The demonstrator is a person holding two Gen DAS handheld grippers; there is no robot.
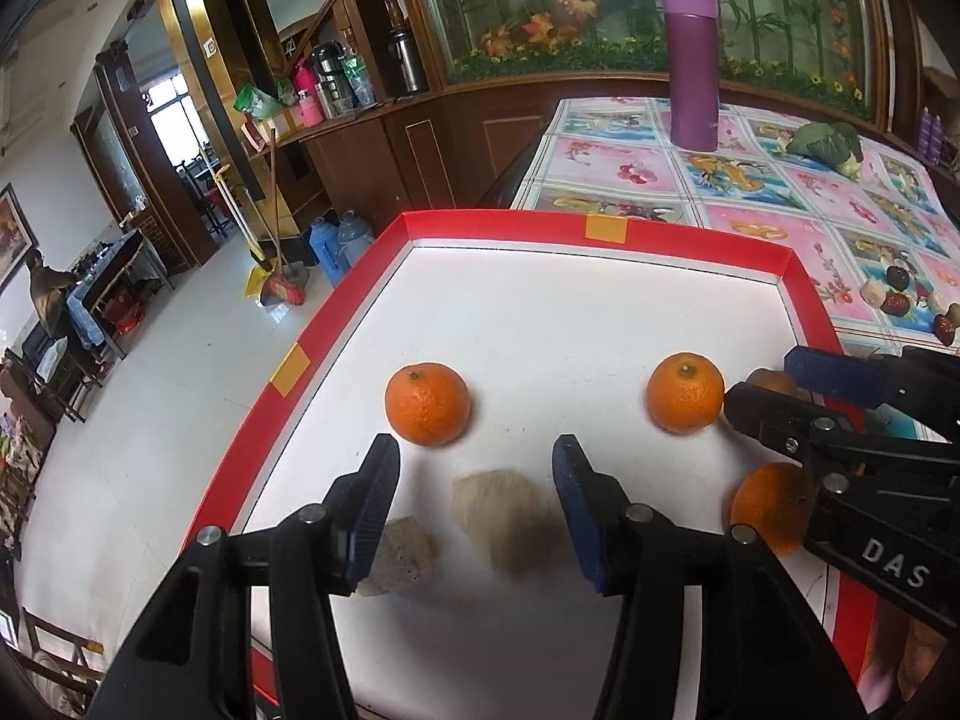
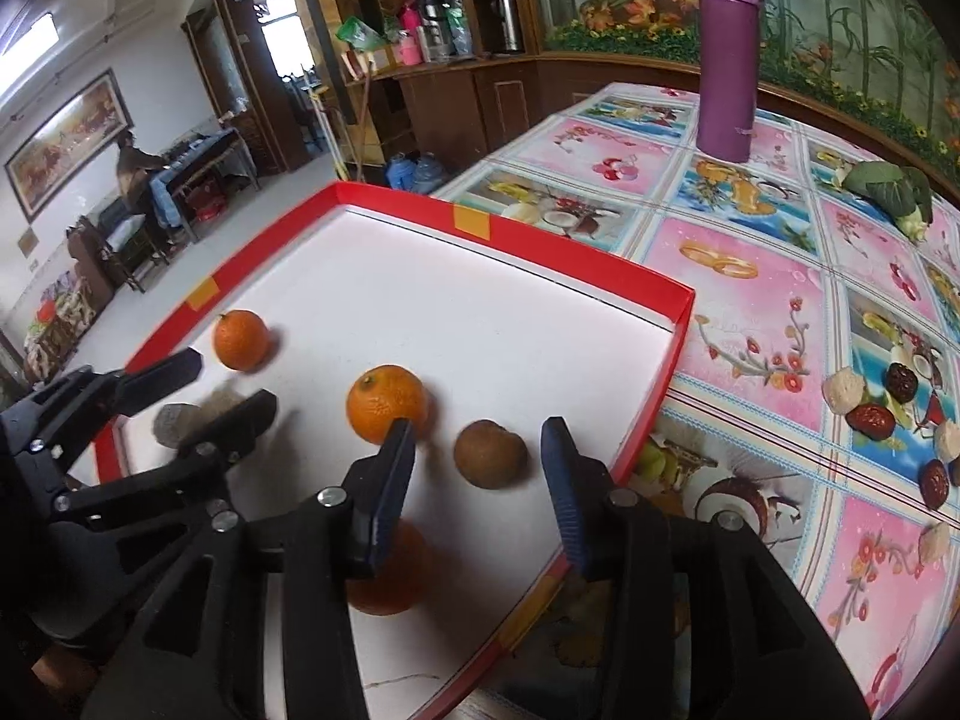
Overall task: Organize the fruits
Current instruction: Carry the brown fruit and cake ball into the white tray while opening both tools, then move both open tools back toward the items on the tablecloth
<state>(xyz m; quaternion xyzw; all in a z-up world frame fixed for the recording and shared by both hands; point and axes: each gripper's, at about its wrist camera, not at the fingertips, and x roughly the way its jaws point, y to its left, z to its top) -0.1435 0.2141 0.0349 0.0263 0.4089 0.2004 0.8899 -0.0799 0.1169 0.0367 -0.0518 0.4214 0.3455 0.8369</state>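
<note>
A round brown fruit (image 2: 490,453) was seen on the red-rimmed white tray (image 2: 576,276), just ahead of the right gripper (image 2: 477,438), whose jaws were apart. The left gripper (image 1: 474,456), also apart, was poised near a beige lump (image 1: 501,504); only the left wrist view showed it clearly.

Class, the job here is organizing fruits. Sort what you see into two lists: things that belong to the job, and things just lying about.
Belongs to the job:
three oranges
brown fruit
red-rimmed tray
left claw, open
right claw, open

Lying about:
purple flask
leafy vegetable
dates and nuts on the tablecloth
</note>
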